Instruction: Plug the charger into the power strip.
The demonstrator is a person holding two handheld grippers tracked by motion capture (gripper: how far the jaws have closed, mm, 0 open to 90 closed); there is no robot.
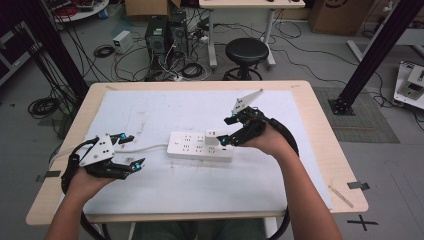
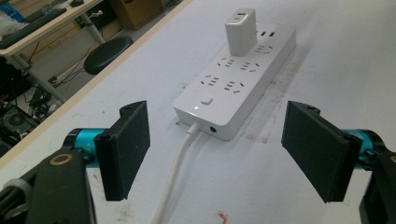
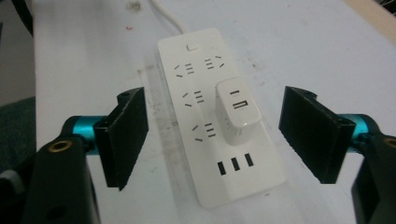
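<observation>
A cluttered workshop floor with cables and a black stool (image 1: pixel 246 52) lies beyond the white-topped table (image 1: pixel 150 107). On it, mid-table, lies a white power strip (image 1: pixel 200 145) carrying a plugged-in USB charger (image 3: pixel 237 109). The left gripper (image 1: pixel 131 151) hangs spread near its cord end, the right gripper (image 1: pixel 226 131) spread over the charger end.

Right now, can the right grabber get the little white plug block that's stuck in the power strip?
Probably yes. The right gripper hangs open beside the charger, whose sides stand clear above the power strip, and nothing lies between the jaws and it.
</observation>
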